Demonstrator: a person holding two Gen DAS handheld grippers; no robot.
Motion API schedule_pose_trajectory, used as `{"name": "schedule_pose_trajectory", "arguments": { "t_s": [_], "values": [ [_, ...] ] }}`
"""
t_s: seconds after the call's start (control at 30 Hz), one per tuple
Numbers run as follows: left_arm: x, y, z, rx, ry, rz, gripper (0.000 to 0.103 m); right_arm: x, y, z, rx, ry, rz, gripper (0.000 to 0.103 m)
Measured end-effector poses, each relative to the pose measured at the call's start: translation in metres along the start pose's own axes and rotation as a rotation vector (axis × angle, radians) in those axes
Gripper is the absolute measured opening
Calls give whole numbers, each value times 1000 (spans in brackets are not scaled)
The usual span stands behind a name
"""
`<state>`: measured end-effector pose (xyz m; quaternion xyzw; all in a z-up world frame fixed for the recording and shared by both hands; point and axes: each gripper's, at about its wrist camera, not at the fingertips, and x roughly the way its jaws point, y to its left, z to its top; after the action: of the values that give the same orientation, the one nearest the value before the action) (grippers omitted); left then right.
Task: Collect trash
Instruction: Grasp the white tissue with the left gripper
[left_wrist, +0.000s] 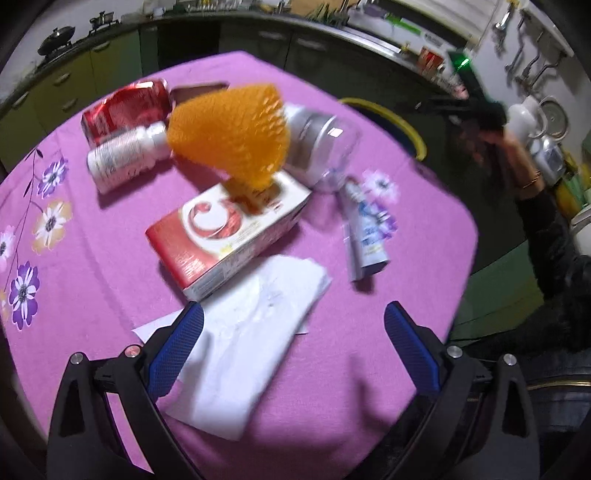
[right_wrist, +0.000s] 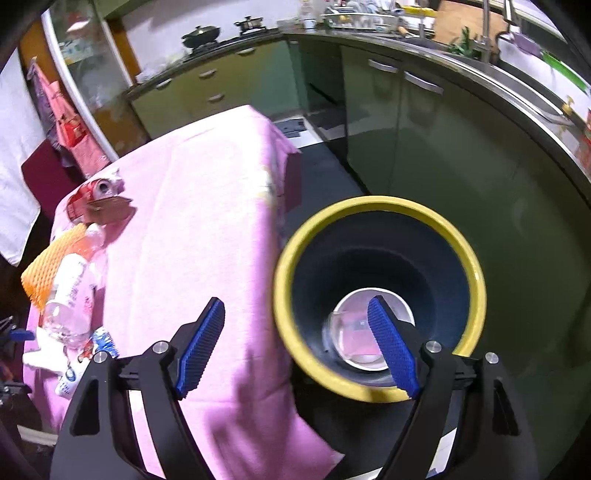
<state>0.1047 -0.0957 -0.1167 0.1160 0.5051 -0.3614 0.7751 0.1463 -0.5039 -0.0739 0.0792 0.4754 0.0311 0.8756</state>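
Observation:
In the left wrist view, trash lies on a pink flowered tablecloth (left_wrist: 92, 258): a red can (left_wrist: 125, 107), a white bottle (left_wrist: 122, 158), an orange foam net (left_wrist: 229, 136), a clear plastic bottle (left_wrist: 321, 144), a red-and-white box (left_wrist: 229, 229), a blue-and-white tube (left_wrist: 369, 229) and a white tissue (left_wrist: 255, 332). My left gripper (left_wrist: 293, 308) is open just above the tissue, touching nothing. In the right wrist view, my right gripper (right_wrist: 295, 302) is open and empty over a yellow-rimmed dark bin (right_wrist: 369, 203). A clear cup and a white item (right_wrist: 354, 332) lie at the bin's bottom.
The bin (left_wrist: 391, 118) stands on the floor beyond the table's far right edge. A person's dark-sleeved arm (left_wrist: 535, 221) reaches over it. Green kitchen cabinets (right_wrist: 424, 147) and a steel counter curve behind. The table's right edge (right_wrist: 273, 206) drops next to the bin.

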Motion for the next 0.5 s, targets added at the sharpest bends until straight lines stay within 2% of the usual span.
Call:
{"name": "schedule_pose_trajectory", "arguments": {
  "t_s": [0.13, 0.2, 0.23, 0.27, 0.33, 0.5],
  "values": [
    [13, 7, -3, -20, 43, 4, 91, 0, 14, -4, -26, 9, 18, 79],
    [19, 9, -4, -29, 66, -7, 84, 1, 16, -4, -31, 11, 23, 79],
    [21, 9, -5, -33, 75, -13, 74, 1, 18, -4, -33, 12, 26, 79],
    [22, 9, -5, -36, 81, -16, 68, 3, 19, -3, -33, 12, 28, 79],
    [22, 8, -6, -38, 73, -5, 63, 3, 21, -4, -36, 15, 37, 79],
    [20, 16, -9, -84, 51, 14, 34, 2, 25, -7, -43, 19, 52, 79]
  ]
}}
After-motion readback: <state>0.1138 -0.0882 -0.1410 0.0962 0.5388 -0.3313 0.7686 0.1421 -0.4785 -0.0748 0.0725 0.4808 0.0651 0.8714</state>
